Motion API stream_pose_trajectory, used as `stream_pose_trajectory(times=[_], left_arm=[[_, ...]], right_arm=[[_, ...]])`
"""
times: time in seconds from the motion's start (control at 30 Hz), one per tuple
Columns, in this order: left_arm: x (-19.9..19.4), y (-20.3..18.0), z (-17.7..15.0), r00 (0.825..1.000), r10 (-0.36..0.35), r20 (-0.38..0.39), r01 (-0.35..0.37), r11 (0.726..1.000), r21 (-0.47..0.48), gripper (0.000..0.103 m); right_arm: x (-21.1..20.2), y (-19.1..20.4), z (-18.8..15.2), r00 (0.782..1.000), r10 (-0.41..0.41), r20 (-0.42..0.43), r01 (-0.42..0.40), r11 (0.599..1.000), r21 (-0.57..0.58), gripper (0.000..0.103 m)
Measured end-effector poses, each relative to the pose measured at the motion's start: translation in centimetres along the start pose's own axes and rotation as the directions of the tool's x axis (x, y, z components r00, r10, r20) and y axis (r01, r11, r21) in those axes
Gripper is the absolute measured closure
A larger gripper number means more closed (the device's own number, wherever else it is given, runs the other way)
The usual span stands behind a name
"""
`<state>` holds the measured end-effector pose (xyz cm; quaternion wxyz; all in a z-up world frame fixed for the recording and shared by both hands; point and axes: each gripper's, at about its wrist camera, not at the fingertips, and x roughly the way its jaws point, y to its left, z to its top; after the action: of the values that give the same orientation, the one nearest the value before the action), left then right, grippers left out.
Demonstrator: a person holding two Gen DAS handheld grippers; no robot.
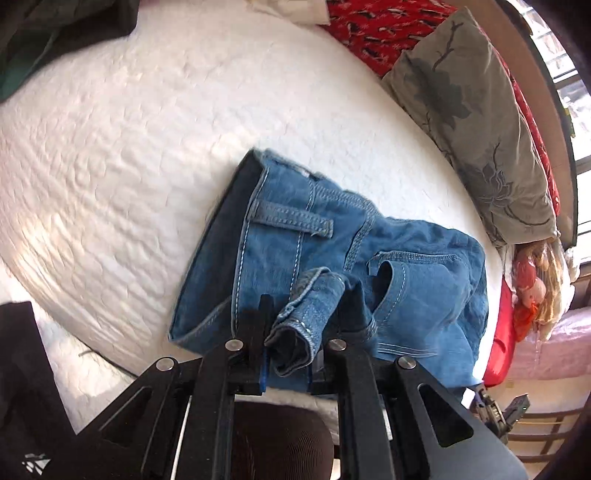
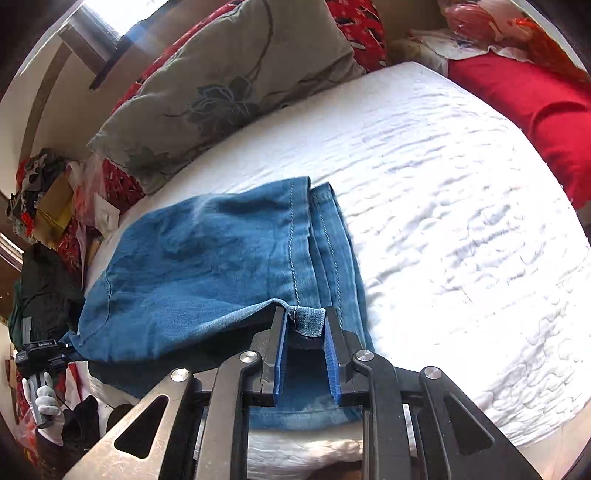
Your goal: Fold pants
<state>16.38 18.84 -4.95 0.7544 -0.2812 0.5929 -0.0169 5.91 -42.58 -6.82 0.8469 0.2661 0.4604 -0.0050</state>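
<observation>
Blue denim pants lie folded on a white quilted bed. In the left wrist view my left gripper has a bunched piece of the waistband with a belt loop between its fingers, near the bed's front edge. In the right wrist view the pants lie across the bed. My right gripper holds a hem corner of the top denim layer between its blue pads, lifted slightly over the layers below.
A grey flowered pillow and red patterned fabric lie along the bed's far side. Dark clothes sit at the top left corner. A red cushion lies at the right. Clutter and a gloved hand show at the left.
</observation>
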Motion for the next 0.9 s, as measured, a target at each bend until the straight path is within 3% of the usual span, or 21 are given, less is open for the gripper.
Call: stream_pose_trajectory(times=[0.13, 0.17, 0.3, 0.4, 0.57, 0.77, 0.8, 0.83, 0.87, 0.9], left_arm=[[-2.9, 2.3, -2.1, 0.993, -0.101, 0.058, 0.106, 0.99, -0.093, 0.068], [-3.8, 2.5, -2.6, 0.991, -0.106, 0.079, 0.114, 0.988, -0.102, 0.066], [-6.2, 1.9, -4.7, 0.985, -0.099, 0.143, 0.114, 0.988, -0.103, 0.064], [-6.3, 1.8, -6.4, 0.975, -0.156, 0.157, 0.178, 0.975, -0.133, 0.048], [-3.7, 0.8, -6.9, 0.972, -0.213, 0.095, 0.227, 0.958, -0.174, 0.046], [-1.2, -0.8, -4.0, 0.982, -0.161, 0.096, 0.178, 0.963, -0.203, 0.046], [-0.7, -1.3, -3.3, 0.987, -0.127, 0.097, 0.144, 0.969, -0.199, 0.046], [-0.2, -1.8, -2.6, 0.992, -0.093, 0.088, 0.108, 0.975, -0.192, 0.047], [0.3, -2.2, -1.9, 0.995, -0.061, 0.073, 0.074, 0.981, -0.182, 0.049], [0.6, -2.7, -1.3, 0.998, -0.025, 0.059, 0.035, 0.985, -0.169, 0.054]], right_arm=[[-2.3, -1.3, -1.6, 0.998, 0.038, 0.04, -0.041, 0.997, 0.072, 0.077], [-3.0, -1.4, -1.7, 0.998, 0.036, 0.05, -0.04, 0.996, 0.085, 0.07], [-4.5, -2.3, -1.9, 0.992, 0.107, 0.072, -0.119, 0.975, 0.188, 0.058], [-3.3, -2.5, -2.5, 0.978, 0.207, 0.03, -0.207, 0.935, 0.289, 0.055], [0.4, -1.8, -3.0, 0.97, 0.241, -0.024, -0.214, 0.899, 0.382, 0.055], [4.4, -2.6, -2.7, 0.961, 0.276, -0.031, -0.222, 0.828, 0.516, 0.056], [4.9, -2.7, -2.6, 0.96, 0.277, -0.029, -0.221, 0.821, 0.526, 0.056], [5.3, -2.7, -2.5, 0.96, 0.278, -0.024, -0.222, 0.816, 0.534, 0.069], [5.7, -2.8, -2.3, 0.958, 0.287, -0.009, -0.237, 0.809, 0.538, 0.095], [5.7, -3.0, -2.1, 0.954, 0.299, 0.007, -0.255, 0.803, 0.539, 0.098]])
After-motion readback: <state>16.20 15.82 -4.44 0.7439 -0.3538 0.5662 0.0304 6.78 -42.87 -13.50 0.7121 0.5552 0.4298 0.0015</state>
